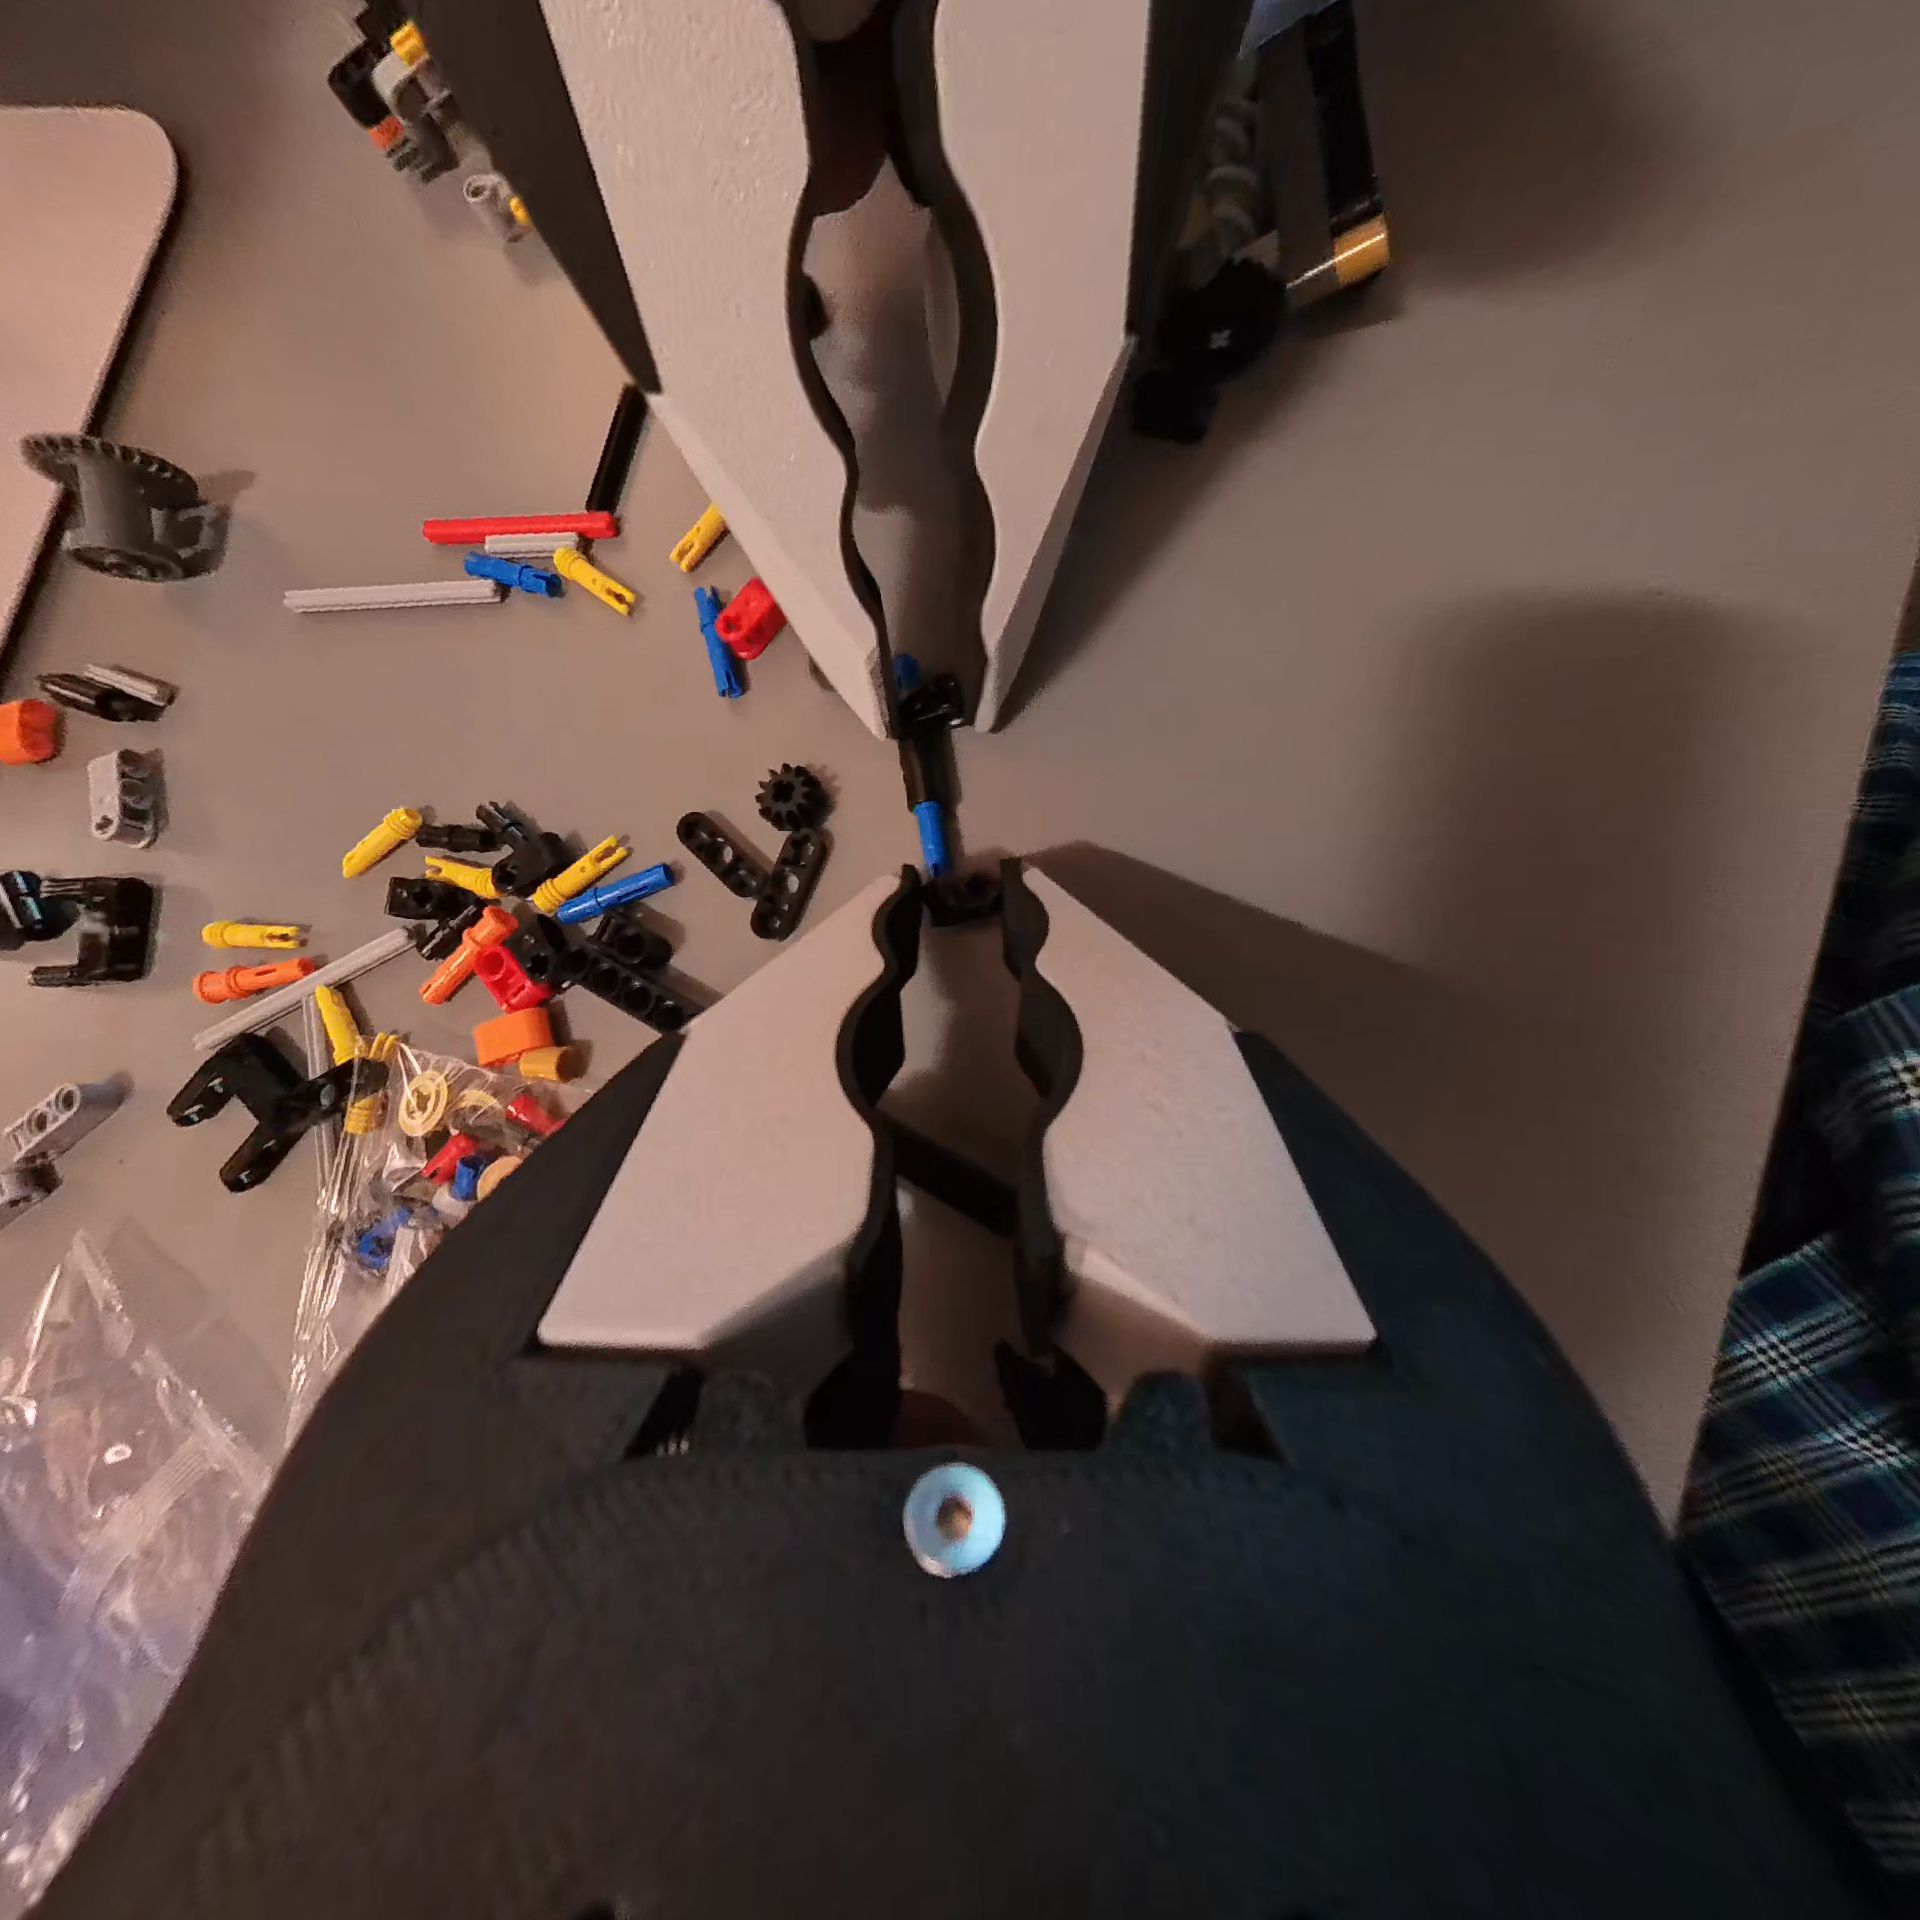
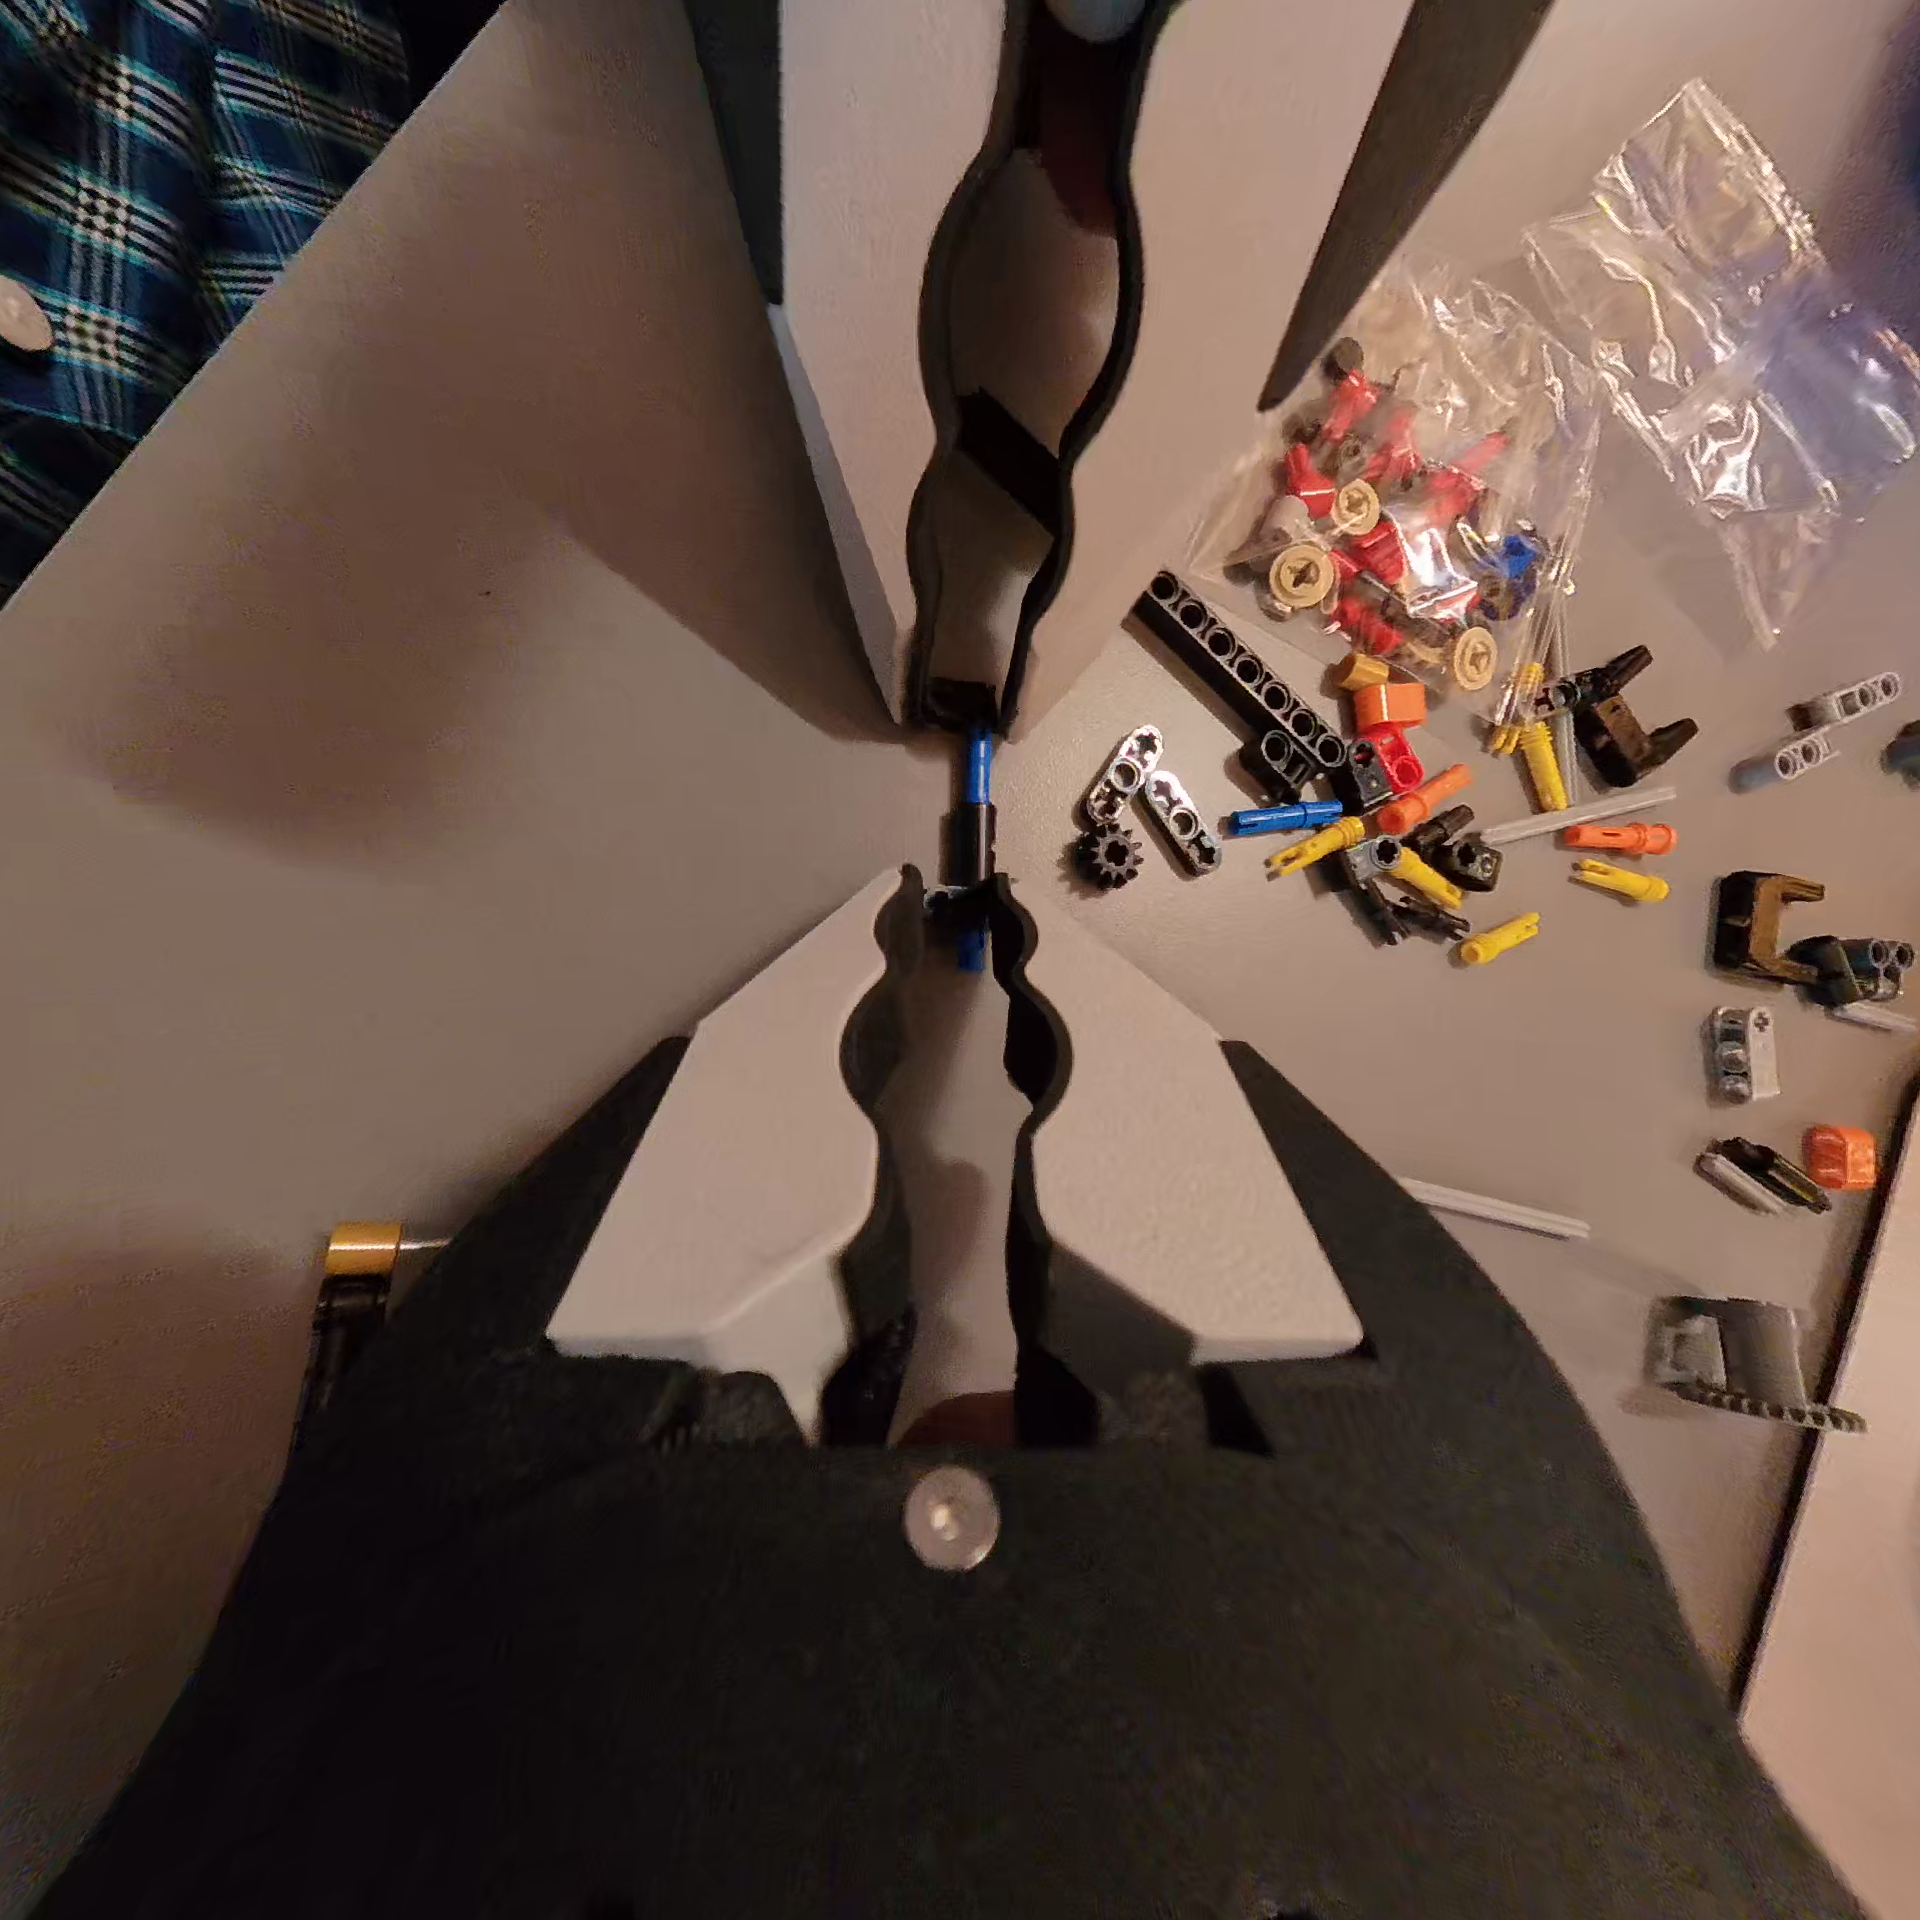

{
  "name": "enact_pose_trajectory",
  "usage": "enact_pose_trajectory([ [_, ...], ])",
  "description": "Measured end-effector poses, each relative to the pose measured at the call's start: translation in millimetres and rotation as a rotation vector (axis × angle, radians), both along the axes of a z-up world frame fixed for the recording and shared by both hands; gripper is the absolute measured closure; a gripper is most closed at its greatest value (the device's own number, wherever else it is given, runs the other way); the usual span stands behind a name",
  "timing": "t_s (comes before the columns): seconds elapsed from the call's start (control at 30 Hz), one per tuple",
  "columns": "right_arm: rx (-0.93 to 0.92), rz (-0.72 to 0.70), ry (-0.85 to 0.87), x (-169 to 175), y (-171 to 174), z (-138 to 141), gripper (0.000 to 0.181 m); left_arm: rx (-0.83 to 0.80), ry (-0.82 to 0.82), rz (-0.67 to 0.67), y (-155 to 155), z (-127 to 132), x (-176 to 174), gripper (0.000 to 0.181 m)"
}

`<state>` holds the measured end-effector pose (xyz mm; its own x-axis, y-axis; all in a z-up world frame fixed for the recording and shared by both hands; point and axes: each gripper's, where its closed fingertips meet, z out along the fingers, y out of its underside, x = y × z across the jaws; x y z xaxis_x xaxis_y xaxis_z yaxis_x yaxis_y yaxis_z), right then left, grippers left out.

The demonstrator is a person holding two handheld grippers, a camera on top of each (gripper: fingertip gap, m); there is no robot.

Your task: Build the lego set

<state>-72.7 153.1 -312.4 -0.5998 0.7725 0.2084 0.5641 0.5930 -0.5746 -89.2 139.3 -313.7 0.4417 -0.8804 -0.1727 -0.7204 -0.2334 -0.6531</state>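
Both grippers meet tip to tip above the grey table [image 1: 1455, 520]. My left gripper [image 1: 961, 891] is shut on a small black connector [image 1: 964, 900]; it enters the right wrist view [image 2: 958, 709] from the top. My right gripper [image 2: 961, 906] is shut on another small black connector [image 2: 954, 902] that carries a black sleeve [image 2: 966, 831] and a blue pin [image 2: 977, 764]. The blue pin's [image 1: 932, 831] free end touches the left gripper's connector. The right gripper [image 1: 935, 712] comes in from the top of the left wrist view.
A pile of loose pins, beams and axles [image 1: 520, 914] lies left of the grippers, with a parts bag [image 1: 436, 1132], an empty bag [image 1: 114, 1455] and a grey geared spool [image 1: 125, 509]. A part-built model [image 1: 1340, 208] stands behind. Plaid cloth [image 1: 1849, 1247] is at the right. My two grippers' fingertips are within a few centimetres of each other. Left tips and right tips are each some 20 centimetres from the grey geared spool [image 1: 125, 509]. Seen from the right wrist view [image 2: 1752, 1347] as well.
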Motion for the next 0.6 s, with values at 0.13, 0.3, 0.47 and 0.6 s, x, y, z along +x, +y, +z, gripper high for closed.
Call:
enact_pose_trajectory([
  [0.13, -0.005, -0.005, 0.002, -2.7, -2.8, -0.2, 0.171, 0.024, 0.032, 0.049, -2.6, 1.8, -2.7, 0.154],
  [0.3, 0.0, -0.011, 0.001, -3.4, -2.9, -0.1, 0.171, 0.01, 0.059, 0.105, -9.0, 2.5, -7.5, 0.152],
  [0.47, 0.004, -0.019, -0.003, -4.1, -3.0, -0.1, 0.171, -0.011, 0.059, 0.195, -10.2, 2.7, -5.4, 0.157],
  [0.6, 0.005, -0.022, -0.004, -4.2, -2.8, -0.1, 0.171, -0.023, 0.058, 0.25, -9.1, 0.2, -3.4, 0.163],
])
